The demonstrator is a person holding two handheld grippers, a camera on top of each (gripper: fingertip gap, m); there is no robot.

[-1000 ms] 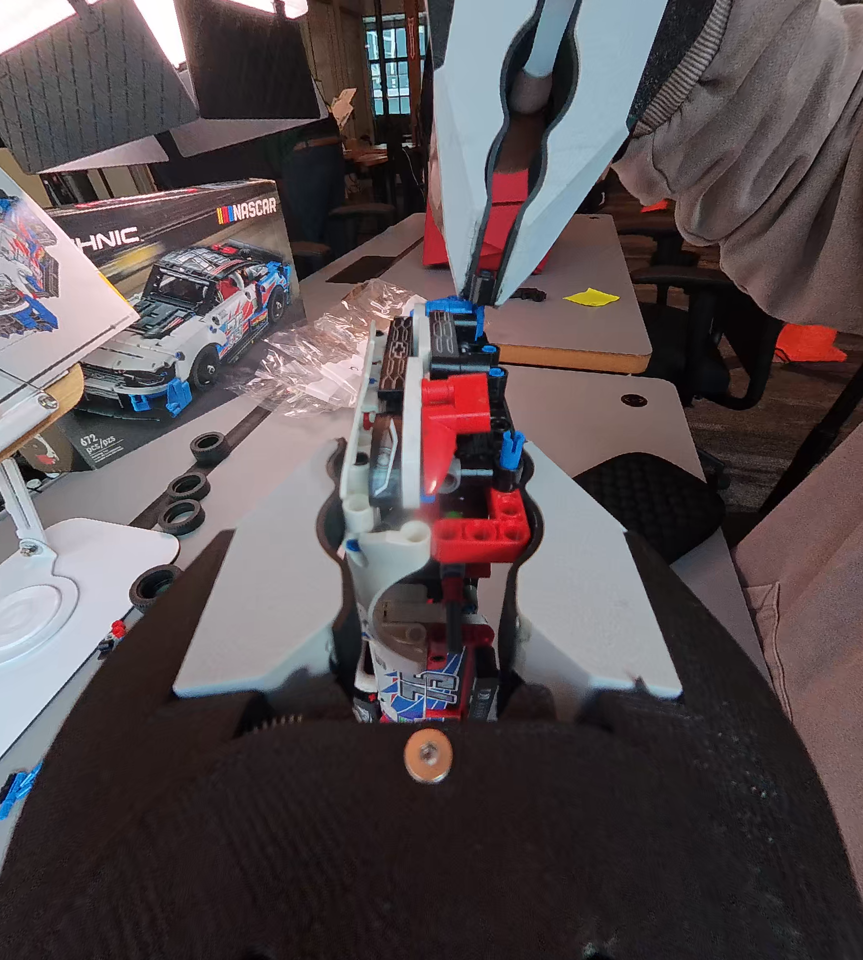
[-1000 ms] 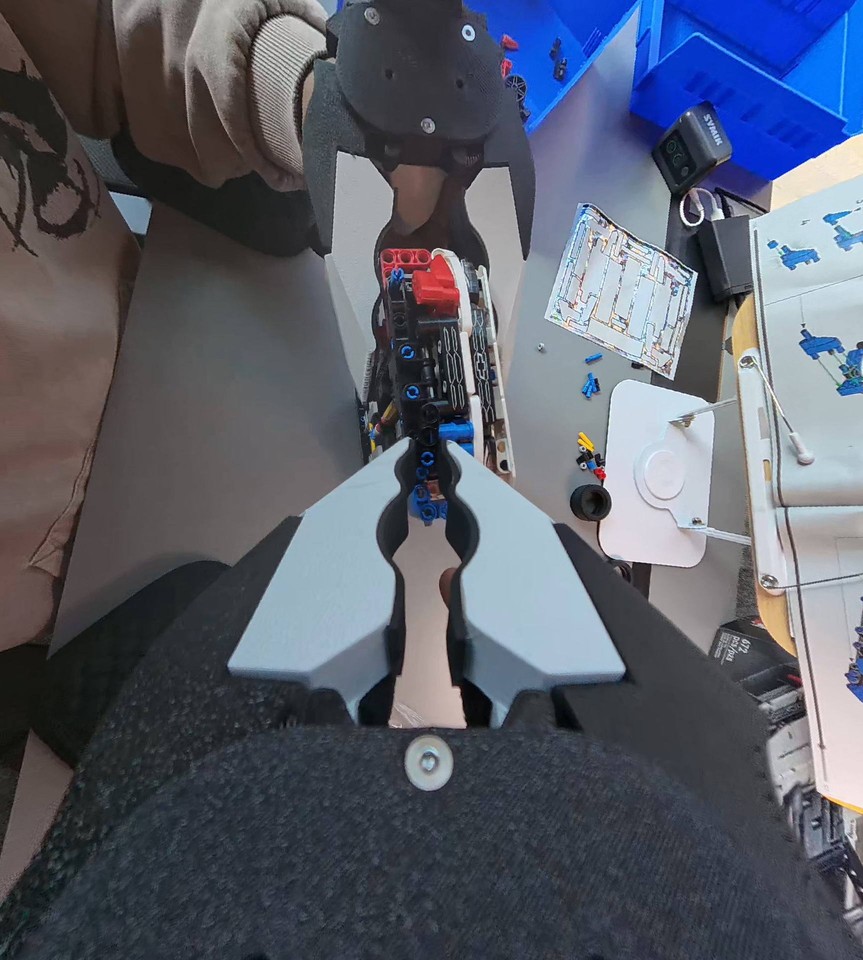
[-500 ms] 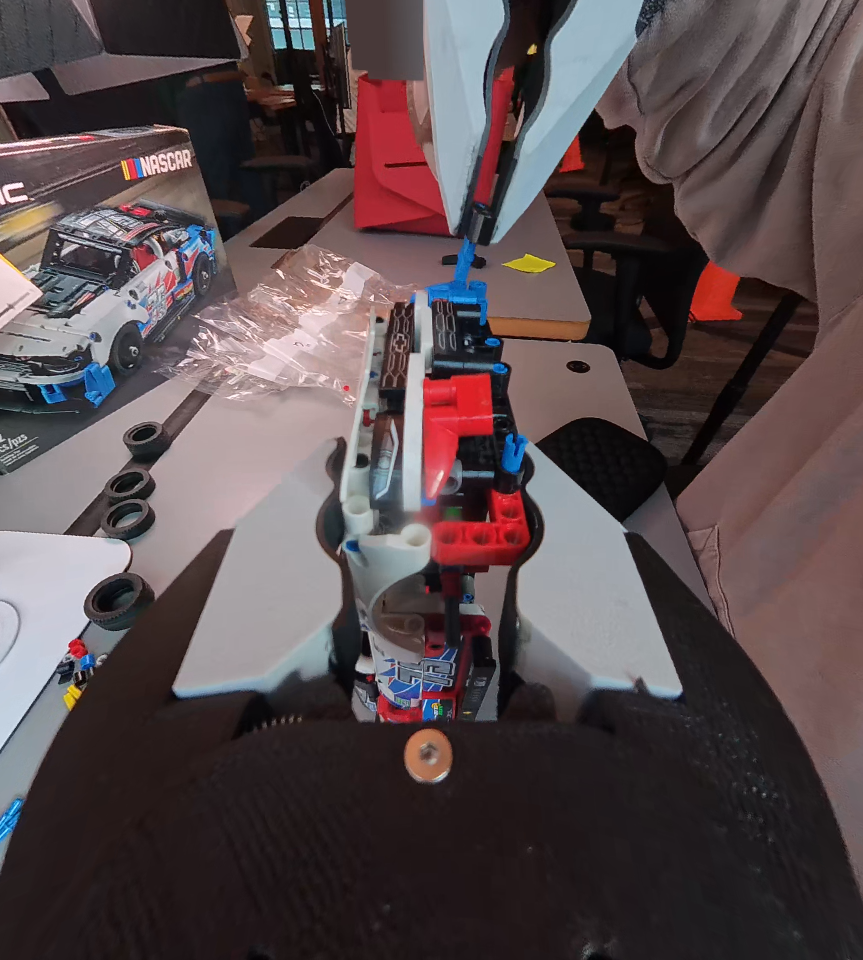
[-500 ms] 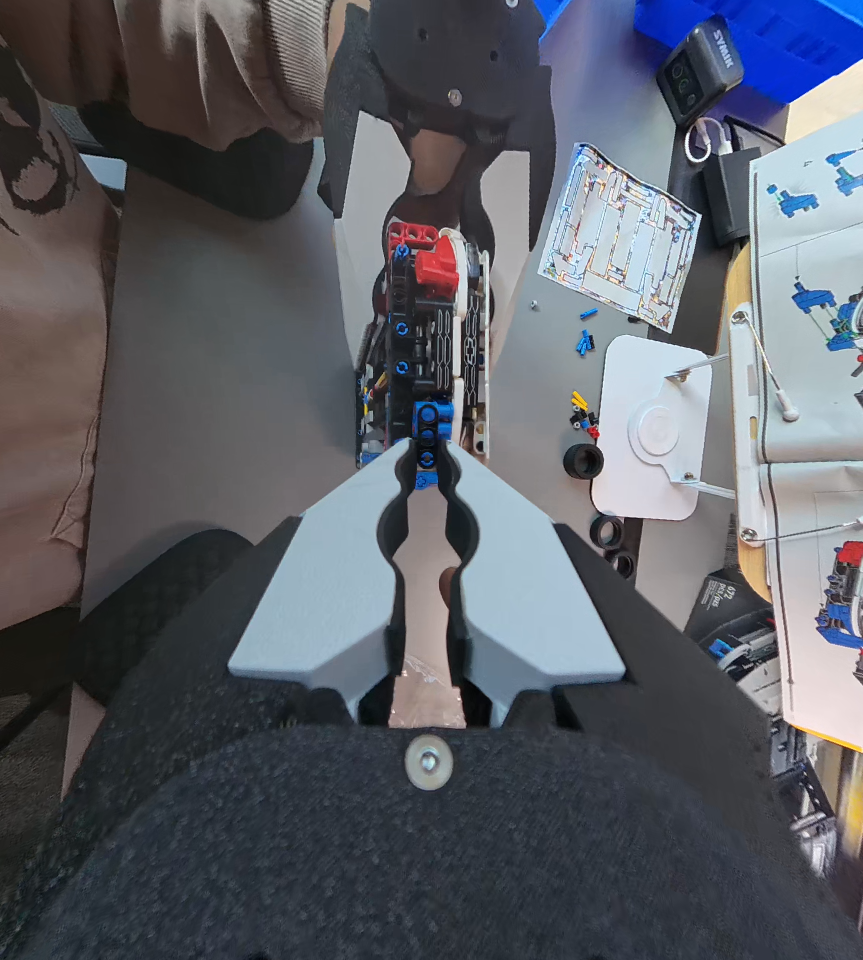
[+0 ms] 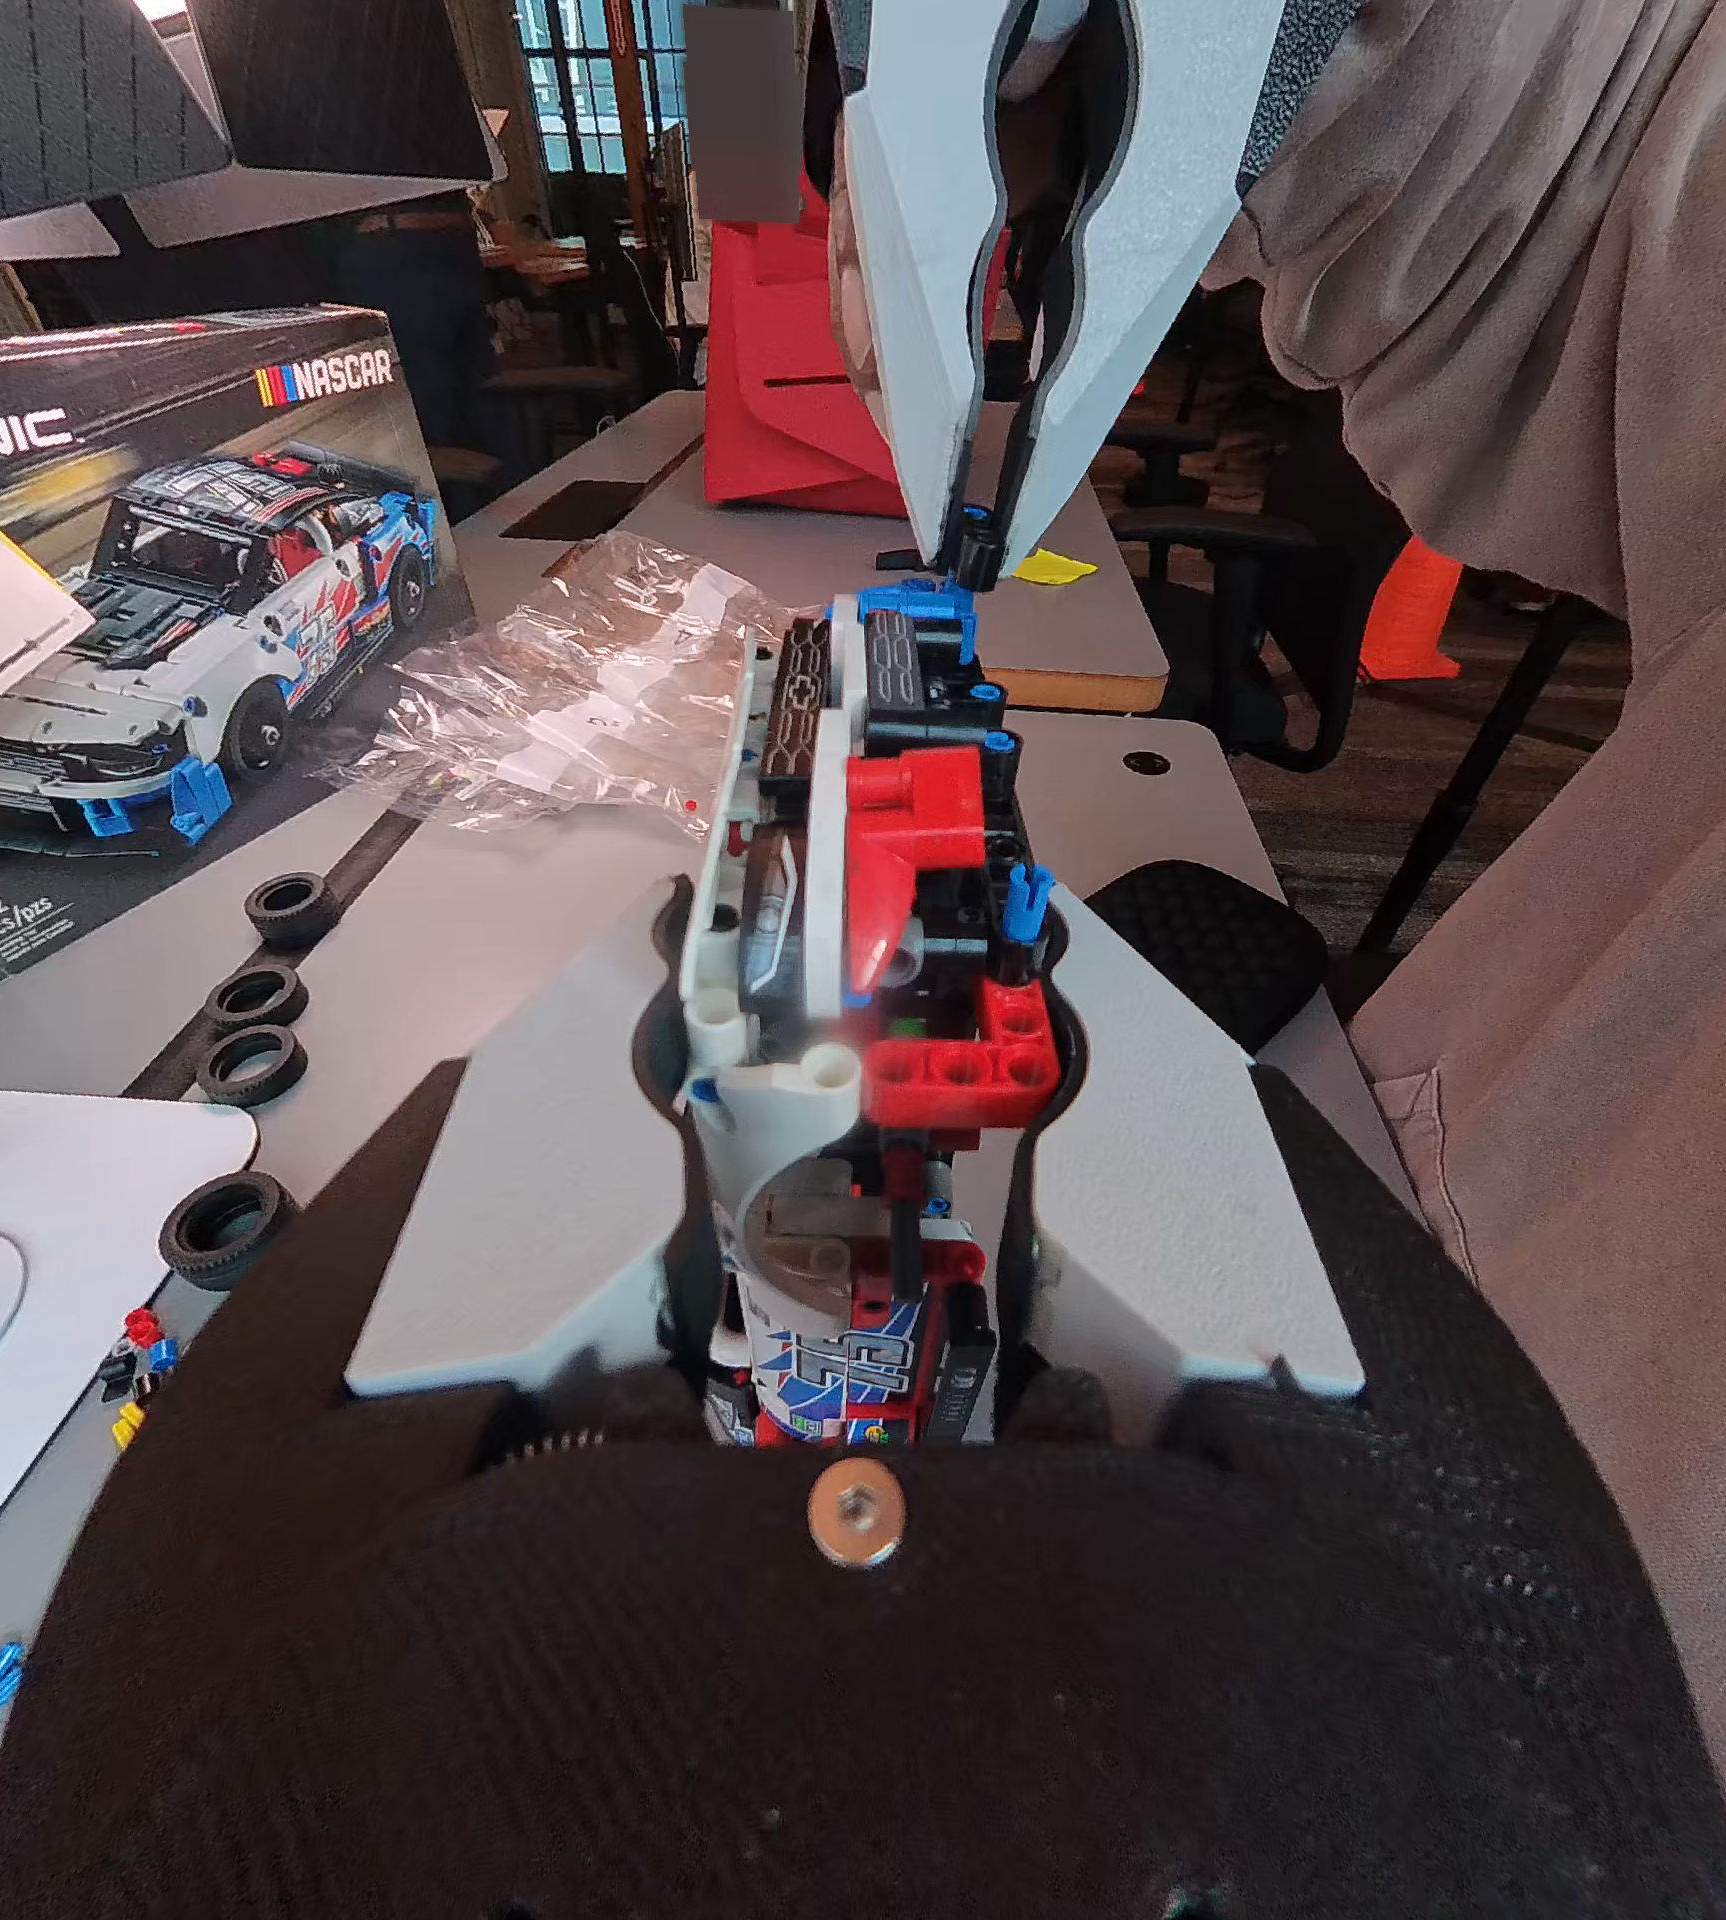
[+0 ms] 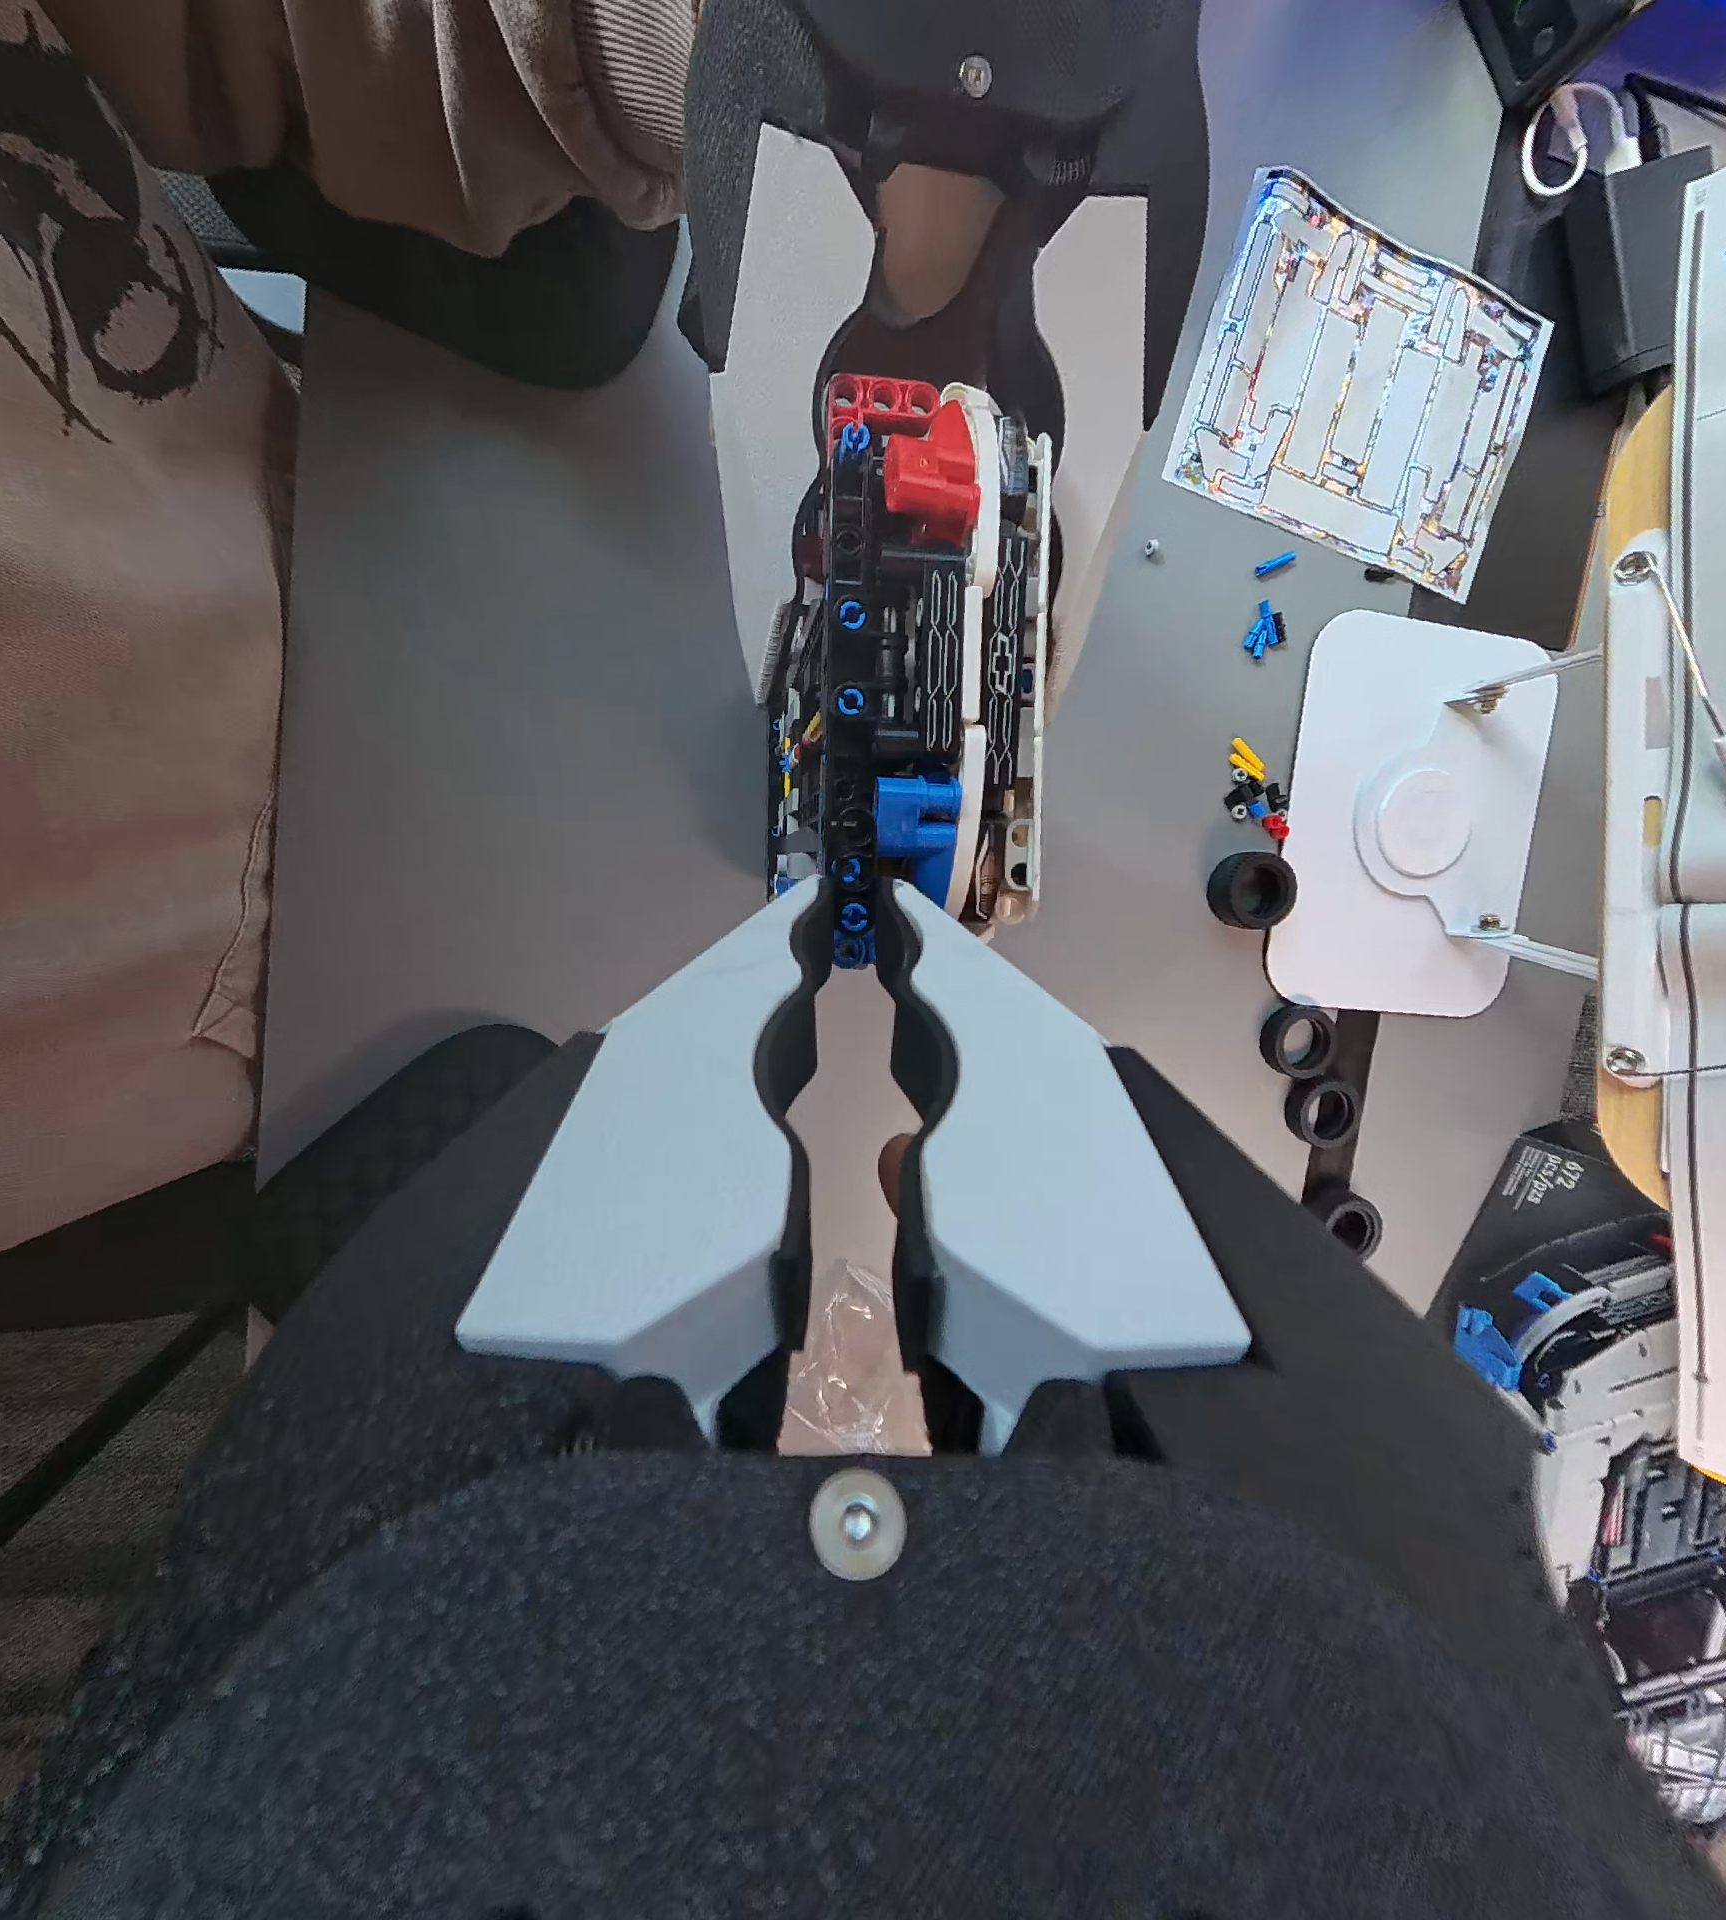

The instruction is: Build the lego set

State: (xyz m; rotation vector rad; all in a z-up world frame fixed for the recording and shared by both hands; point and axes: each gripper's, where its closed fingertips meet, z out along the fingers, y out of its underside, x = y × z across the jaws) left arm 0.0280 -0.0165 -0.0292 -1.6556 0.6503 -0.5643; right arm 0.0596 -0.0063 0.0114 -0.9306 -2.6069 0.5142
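My left gripper (image 5: 864, 997) grips the half-built car (image 5: 874, 883) above the table (image 6: 526, 644), fingers clamped on its body. My right gripper (image 6: 851, 925), lifted clear half a second ago, has dropped back: its fingers pinch the black pin beam (image 6: 851, 727) at the car's far end, so it looks seated.

Most of the print is on the black set box (image 5: 163, 582): white lettering, a striped logo, and a piece count down in the corner. The lego car (image 5: 838, 935) has a number decal on its side. The sticker sheet (image 6: 1358, 384) is too small to read.
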